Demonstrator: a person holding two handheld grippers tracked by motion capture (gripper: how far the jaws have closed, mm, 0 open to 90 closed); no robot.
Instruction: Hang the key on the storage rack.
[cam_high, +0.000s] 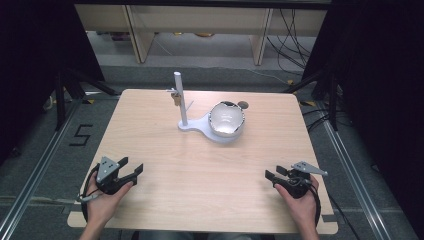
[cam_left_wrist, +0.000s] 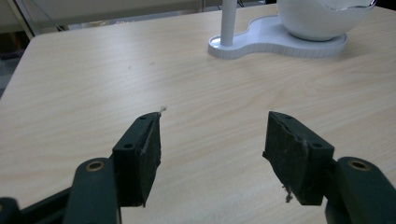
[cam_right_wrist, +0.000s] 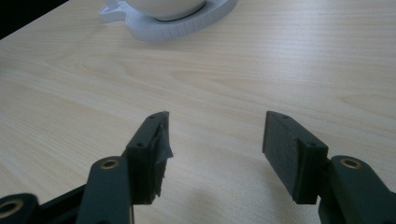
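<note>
High view: the left gripper (cam_high: 131, 169) and right gripper (cam_high: 275, 173) rest at the near corners of the wooden table (cam_high: 150, 130), both empty, each held in a hand. Well ahead of both and between them stands a white stand (cam_high: 192, 126) with an upright post (cam_high: 180, 97); a small brownish item (cam_high: 175, 97) hangs from its side arm, and a shiny bowl (cam_high: 226, 119) sits on its base. Left gripper view: jaws spread wide on nothing, with the stand (cam_left_wrist: 261, 44) and bowl (cam_left_wrist: 322, 18) far ahead to the right. Right gripper view: jaws likewise wide and empty, with the bowl (cam_right_wrist: 163, 7) far ahead to the left. Assessment: work appears not begun; approach, grasp and handling all remain.
</note>
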